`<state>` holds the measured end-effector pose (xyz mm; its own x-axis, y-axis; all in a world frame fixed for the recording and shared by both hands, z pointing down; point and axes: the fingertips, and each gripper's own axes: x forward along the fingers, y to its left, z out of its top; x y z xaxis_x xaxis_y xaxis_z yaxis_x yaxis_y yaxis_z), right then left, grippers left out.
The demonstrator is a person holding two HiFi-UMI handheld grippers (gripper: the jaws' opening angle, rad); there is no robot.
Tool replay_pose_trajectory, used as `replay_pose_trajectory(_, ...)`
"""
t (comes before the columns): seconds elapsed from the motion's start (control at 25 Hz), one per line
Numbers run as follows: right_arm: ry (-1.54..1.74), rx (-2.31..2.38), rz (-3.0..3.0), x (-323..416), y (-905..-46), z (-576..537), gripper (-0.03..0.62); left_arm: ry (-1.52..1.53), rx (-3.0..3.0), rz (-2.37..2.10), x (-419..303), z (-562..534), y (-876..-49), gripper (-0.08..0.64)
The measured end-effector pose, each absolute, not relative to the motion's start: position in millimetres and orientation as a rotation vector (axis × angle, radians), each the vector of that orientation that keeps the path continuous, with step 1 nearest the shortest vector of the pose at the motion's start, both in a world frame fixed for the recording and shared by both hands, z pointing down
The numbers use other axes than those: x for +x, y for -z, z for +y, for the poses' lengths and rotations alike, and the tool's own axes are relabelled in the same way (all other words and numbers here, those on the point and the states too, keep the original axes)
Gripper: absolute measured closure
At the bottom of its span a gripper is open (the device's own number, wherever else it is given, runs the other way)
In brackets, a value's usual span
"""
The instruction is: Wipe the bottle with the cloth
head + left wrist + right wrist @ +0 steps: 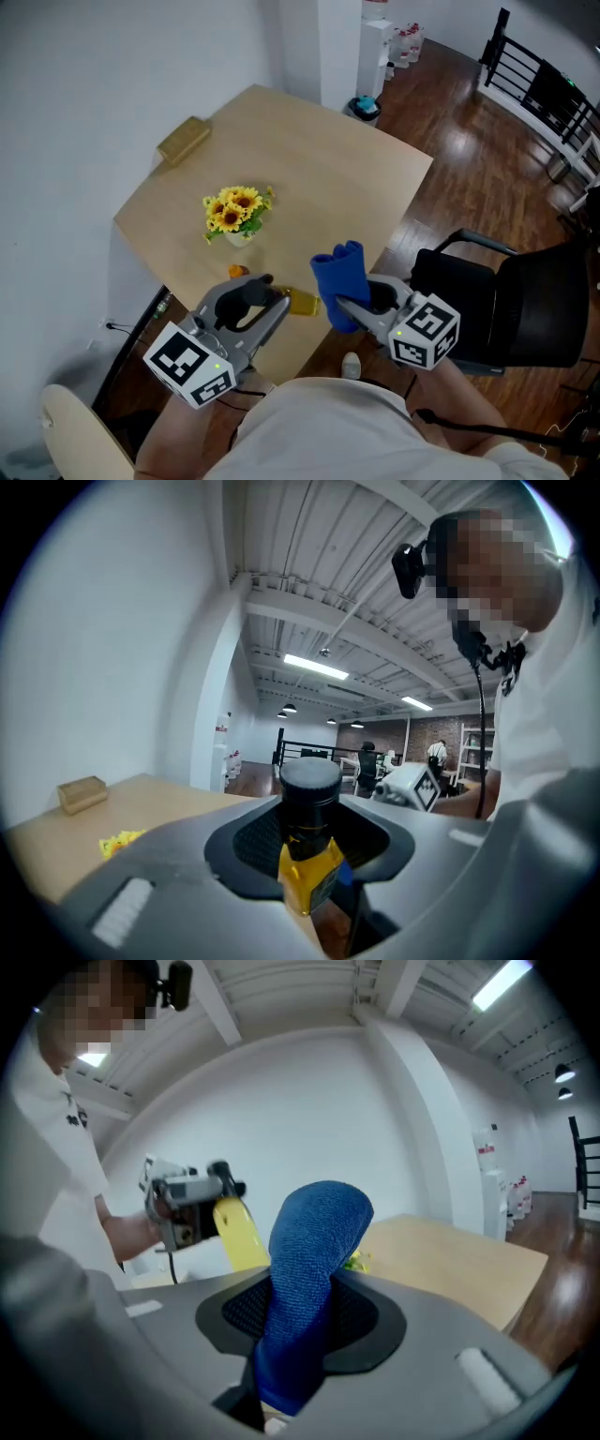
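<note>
Pale wood table point(328, 169) fills the middle of the head view, set on dark plank flooring. At the lower edge of the frame, the left gripper point(275, 297) is clamped tight on a bottle point(302, 302) with a yellow body and a black screw cap. The bottle is held up off the tabletop, its yellow end poking right past the jaw tips. Just right of it, the right gripper point(347, 309) pinches a blue woven cloth point(339, 274), whose folded top stands upright above the jaws. Cloth and bottle sit just beside each other; whether they touch cannot be told. Farther up the table stands a small white pot of sunflowers point(234, 214), and near the upper-left corner lies a tan block point(184, 141). A black chair point(525, 309) stands at lower right, a black railing point(544, 84) at upper right.
</note>
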<state>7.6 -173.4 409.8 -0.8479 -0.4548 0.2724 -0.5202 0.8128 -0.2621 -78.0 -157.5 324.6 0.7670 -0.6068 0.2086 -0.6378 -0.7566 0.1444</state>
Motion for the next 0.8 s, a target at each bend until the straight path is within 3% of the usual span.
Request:
replay_pose_trajectory(0.12, -0.39, 0.683, -2.929, -15, -357, -156, 0.446, -0.253, 2.734, -1.008, -76, -162, -339, 0.407)
replay_pose_trajectory(0.24, -0.411, 0.663, -2.952, -29, -357, -149, 0.446, -0.206, 2.719, -1.003, -72, -165, -342, 0.407)
replay_pose_trajectory(0.8, -0.99, 0.747, -2.569, -3, -542, -172, 0.447, -0.087, 2.748, -1.01, -89, -162, -296, 0.407)
